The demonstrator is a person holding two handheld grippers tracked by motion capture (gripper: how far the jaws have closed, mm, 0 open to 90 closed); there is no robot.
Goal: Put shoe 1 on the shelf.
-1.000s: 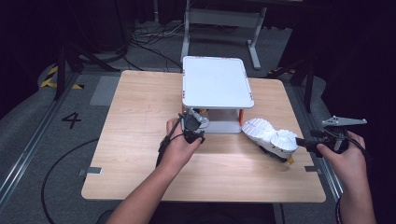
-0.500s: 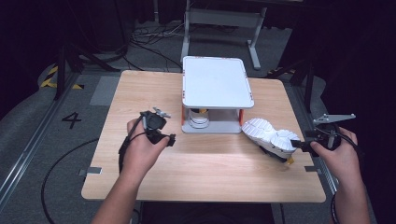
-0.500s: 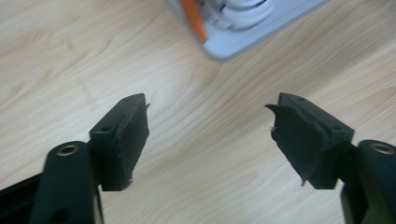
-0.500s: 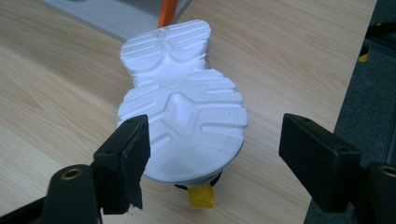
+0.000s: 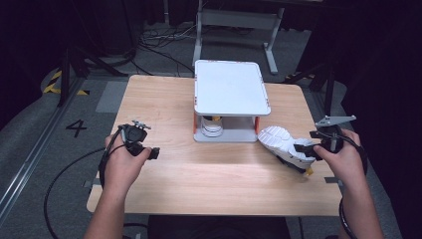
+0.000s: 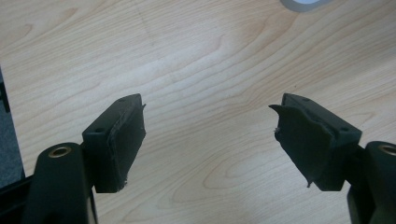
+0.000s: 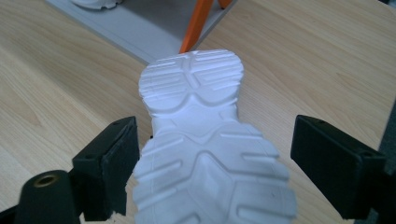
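Observation:
A white shoe (image 5: pixel 284 144) lies sole up on the wooden table (image 5: pixel 209 174), right of a white two-level shelf (image 5: pixel 231 89). A second white shoe (image 5: pixel 213 127) stands under the shelf's top. My right gripper (image 5: pixel 304 148) is at the upturned shoe's near end. In the right gripper view the ribbed sole (image 7: pixel 205 140) lies between its jaws; they have just been opening, the right pad (image 7: pixel 327 163) stands clear of the sole and the left pad is right beside it. My left gripper (image 5: pixel 151 152) hovers over bare wood at the table's left; its jaws (image 6: pixel 210 135) have just been opening, with nothing between them.
An orange shelf leg (image 7: pixel 198 23) rises just beyond the shoe's toe. The shelf's grey base (image 7: pixel 140 28) lies behind it. Cables trail on the floor (image 5: pixel 64 174) at the left, and a metal stand (image 5: pixel 234 20) is behind the table.
My left hand has drawn away from the shelf front to the table's left, and its jaws have spread. My right hand has shifted left toward the sole-up shoe, which has stayed in place.

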